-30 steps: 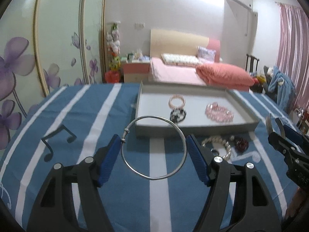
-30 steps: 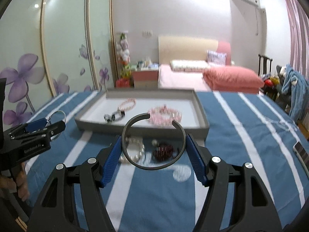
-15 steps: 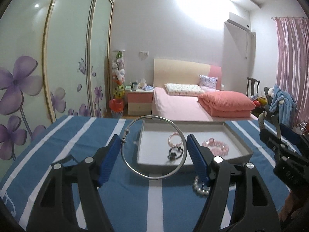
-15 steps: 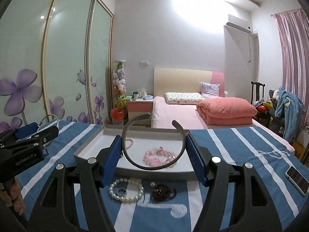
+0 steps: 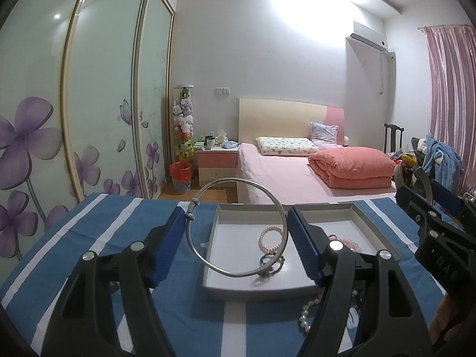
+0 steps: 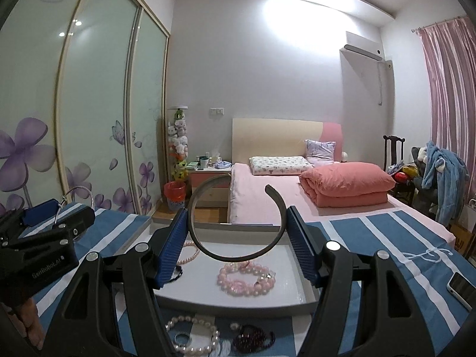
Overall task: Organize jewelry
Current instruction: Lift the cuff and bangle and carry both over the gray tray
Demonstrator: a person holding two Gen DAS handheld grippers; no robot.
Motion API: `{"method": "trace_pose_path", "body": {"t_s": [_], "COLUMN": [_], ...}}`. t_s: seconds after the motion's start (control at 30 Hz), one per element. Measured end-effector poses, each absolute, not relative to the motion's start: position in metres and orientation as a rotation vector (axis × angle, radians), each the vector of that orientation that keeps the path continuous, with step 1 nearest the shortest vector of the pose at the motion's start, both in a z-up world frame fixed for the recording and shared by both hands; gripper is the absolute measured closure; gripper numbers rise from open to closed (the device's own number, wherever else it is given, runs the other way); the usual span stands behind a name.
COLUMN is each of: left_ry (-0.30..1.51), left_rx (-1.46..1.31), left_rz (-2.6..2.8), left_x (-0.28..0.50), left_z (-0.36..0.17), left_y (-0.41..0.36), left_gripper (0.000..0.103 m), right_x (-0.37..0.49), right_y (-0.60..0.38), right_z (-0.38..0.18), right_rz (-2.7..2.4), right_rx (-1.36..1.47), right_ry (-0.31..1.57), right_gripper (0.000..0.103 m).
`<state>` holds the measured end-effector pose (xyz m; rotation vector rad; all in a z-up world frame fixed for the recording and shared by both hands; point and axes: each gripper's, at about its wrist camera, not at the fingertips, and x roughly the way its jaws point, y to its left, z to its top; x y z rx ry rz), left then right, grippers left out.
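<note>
fingers [image 5: 166, 247]: blue ribbed pads | frame: black, silver screws

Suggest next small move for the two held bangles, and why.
Probably lower both toward the tray floor before opening. The left gripper grips a thin silver bangle; the right gripper grips a dark open cuff. Both hang above the tray, where three bracelets already lie.

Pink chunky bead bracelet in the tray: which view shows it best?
The right wrist view: the pink bead bracelet lies whole and unobstructed on the tray floor. In the left wrist view only a sliver shows behind the left gripper's right jaw.
</note>
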<state>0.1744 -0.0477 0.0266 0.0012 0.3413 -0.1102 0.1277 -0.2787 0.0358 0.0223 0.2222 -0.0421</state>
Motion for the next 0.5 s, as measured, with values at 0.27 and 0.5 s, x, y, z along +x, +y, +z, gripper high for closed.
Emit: {"method": "trace_pose_path", "body": {"t_s": [0.27,0.5], "left_ry": [0.384,0.452], "left_rx": [-0.004,0.003], "left_rz": [-0.105,-0.144], "left_x": [0.21,0.238], "left_z": [0.011,-0.008], "left_y": [-0.055,-0.059], "left_gripper": [0.035,0.034], "right_x": [0.158,0.191], "right_y": [-0.282,-0.288], "right_z": [0.023,0.005], "right_rz": [-0.053,-0.047], "right_rx": [0.038,0.046], "right_ry": [0.26,0.365], "right_gripper": [0.037,0.037]}}
